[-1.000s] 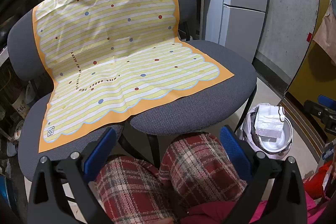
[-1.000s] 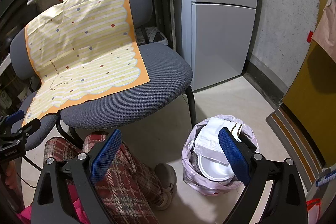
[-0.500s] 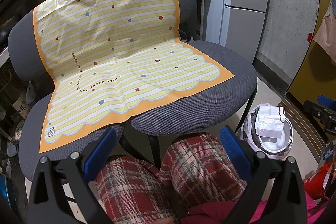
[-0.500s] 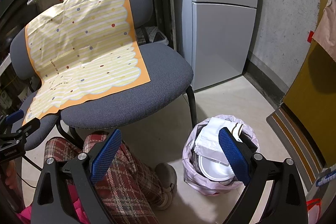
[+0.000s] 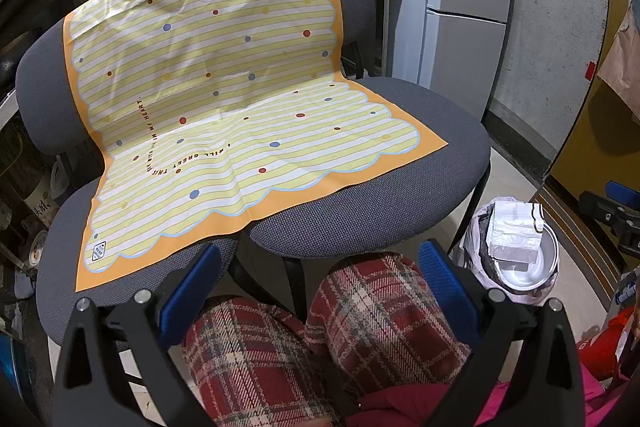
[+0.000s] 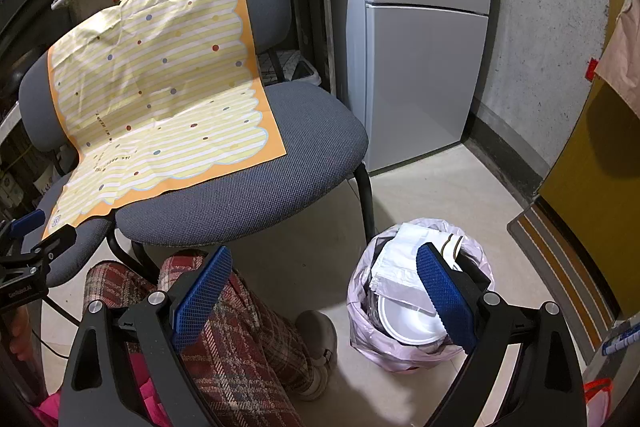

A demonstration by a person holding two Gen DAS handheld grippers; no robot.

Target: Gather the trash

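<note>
My left gripper [image 5: 320,279] and my right gripper [image 6: 324,287] both hang with jaws spread wide and nothing between them, above my two plaid-trousered knees [image 5: 380,311]. Two grey chairs [image 5: 372,211] stand side by side at twelve o'clock, one yellow striped sheet [image 5: 224,107] draped across both. The one trash bin [image 6: 404,339], lined with a pale bag, sits on the floor at three o'clock from my left tool; inside lie one white round container [image 6: 404,323] and one white foil-lined bag [image 6: 400,259].

Mat [image 5: 224,115] on chairs [image 5: 360,211] — bin [image 6: 416,299] (full) to their right.
</note>
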